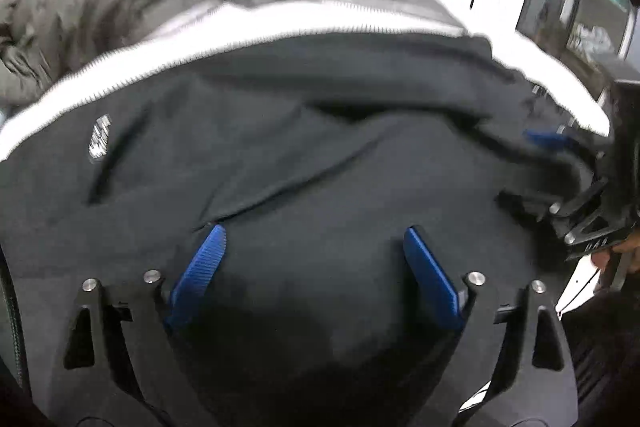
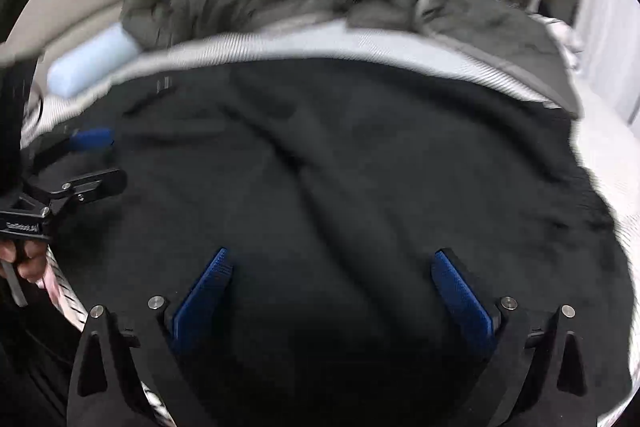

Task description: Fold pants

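**Pants spread, fold not begun**

Left wrist view: my left gripper (image 1: 314, 259) hangs released over the black pants (image 1: 280, 147), lying rumpled on the bed (image 1: 240, 23).

Right wrist view: my right gripper (image 2: 332, 287) gapes empty above them too; every fold remains.

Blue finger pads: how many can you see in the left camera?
3. Two are on the left hand-held gripper, left pad and right pad. One is on the right hand-held gripper, far right; its other pad is hidden.
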